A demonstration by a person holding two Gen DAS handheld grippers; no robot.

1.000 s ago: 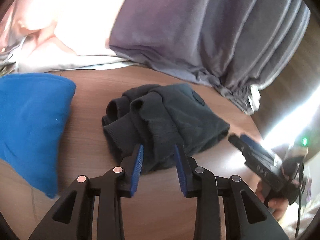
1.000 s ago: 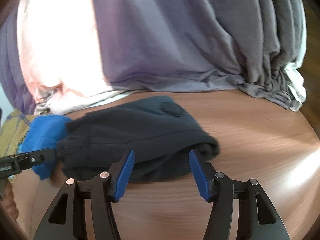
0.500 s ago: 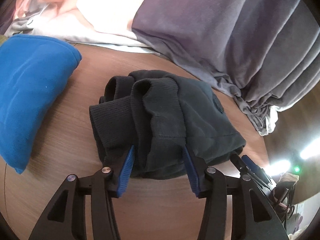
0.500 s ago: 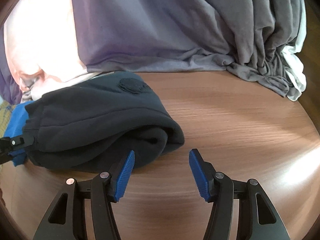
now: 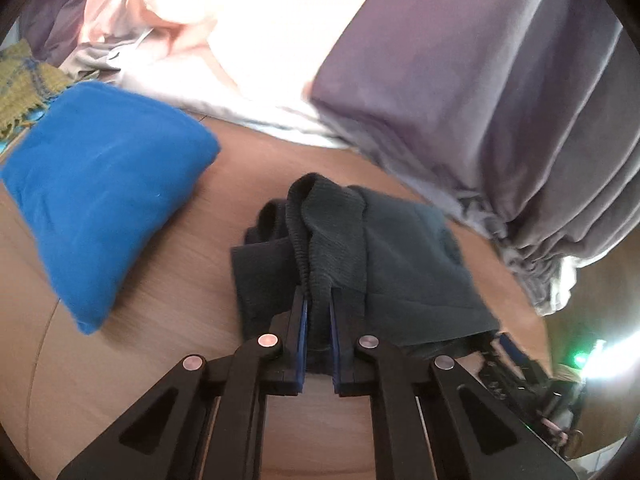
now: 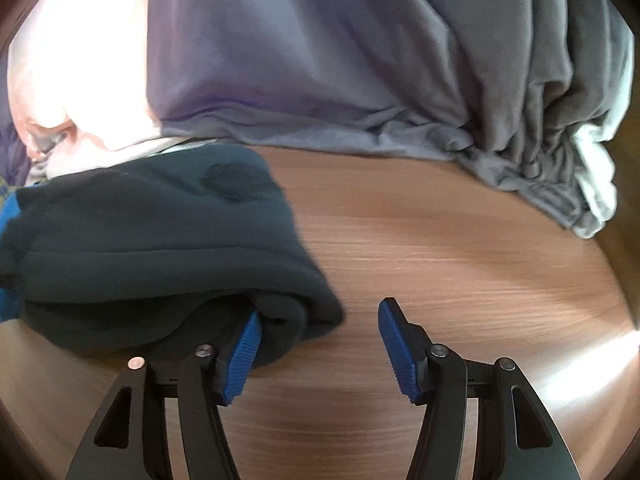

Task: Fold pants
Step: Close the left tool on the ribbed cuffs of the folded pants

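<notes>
At mid-frame on the counter (image 6: pixel 460 248), the left gripper (image 5: pixel 318 320) has just clamped the pants' (image 5: pixel 400 264) ribbed edge; the right gripper (image 6: pixel 316 344), jaws wide, probably touches their fold, ready for moving.

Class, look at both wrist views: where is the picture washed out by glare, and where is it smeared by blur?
Left wrist view: the pale pink cloth is blown out white, and a bright flare sits at the right edge. Right wrist view: the same cloth is overexposed at the left, glare streaks the brown wooden table, and the dark green folded pants look soft and smeared.
</notes>
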